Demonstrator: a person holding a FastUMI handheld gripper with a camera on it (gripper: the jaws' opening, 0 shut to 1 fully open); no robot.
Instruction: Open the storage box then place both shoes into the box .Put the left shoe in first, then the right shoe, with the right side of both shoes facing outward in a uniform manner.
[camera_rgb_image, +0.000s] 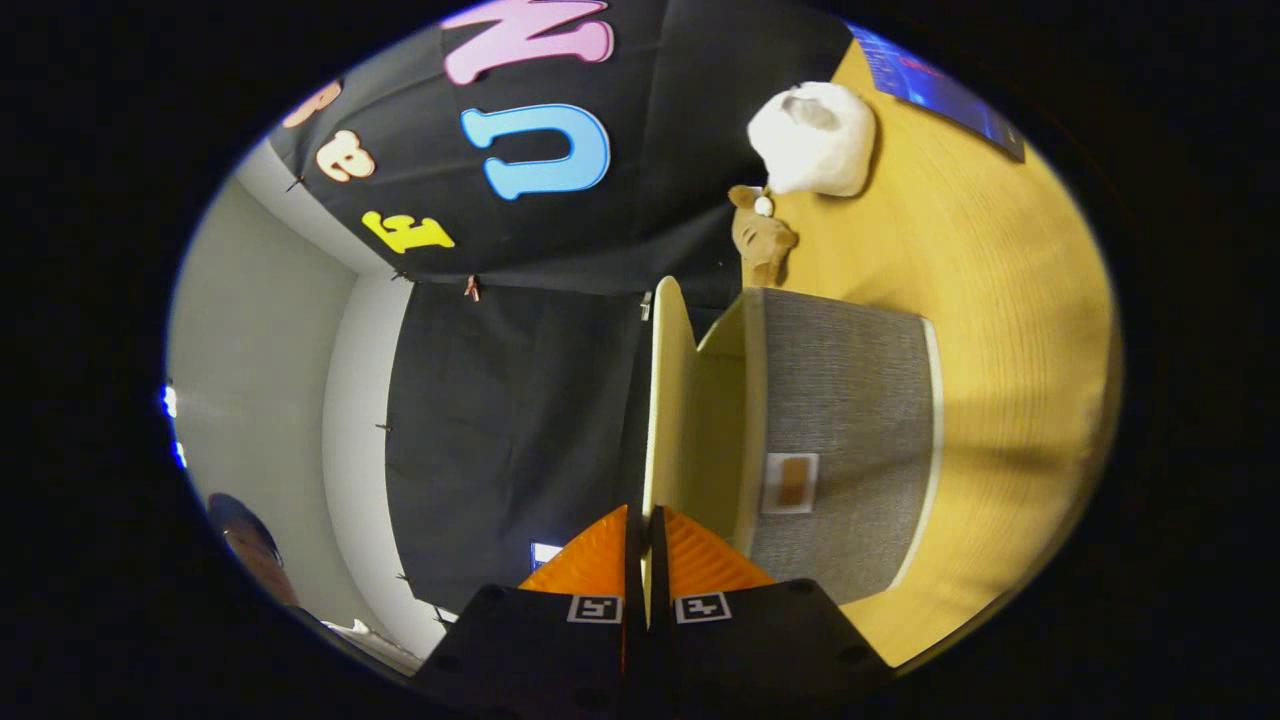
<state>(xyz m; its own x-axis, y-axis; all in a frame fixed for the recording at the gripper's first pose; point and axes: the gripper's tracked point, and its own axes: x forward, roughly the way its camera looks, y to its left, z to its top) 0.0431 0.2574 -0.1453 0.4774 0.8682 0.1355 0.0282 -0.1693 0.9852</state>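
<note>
Mount: the camera rode on the gripper (640, 540), looking forward along its two fingers.
Roll: it was turned sideways, so the yellow wooden tabletop (1000, 330) stood on edge.
Range: it sat close to the grey fabric storage box (850, 400).
Nearest: the box's cream lid (665, 400) rose edge-on between the nearly closed fingers.

Two wedge-shaped fingers (690, 560) with ribbed faces taper forward out of a black, angular gripper (645, 535) body; each finger base carries a small square black-and-white marker, and round screw recesses dot the black housing on both sides.
</note>
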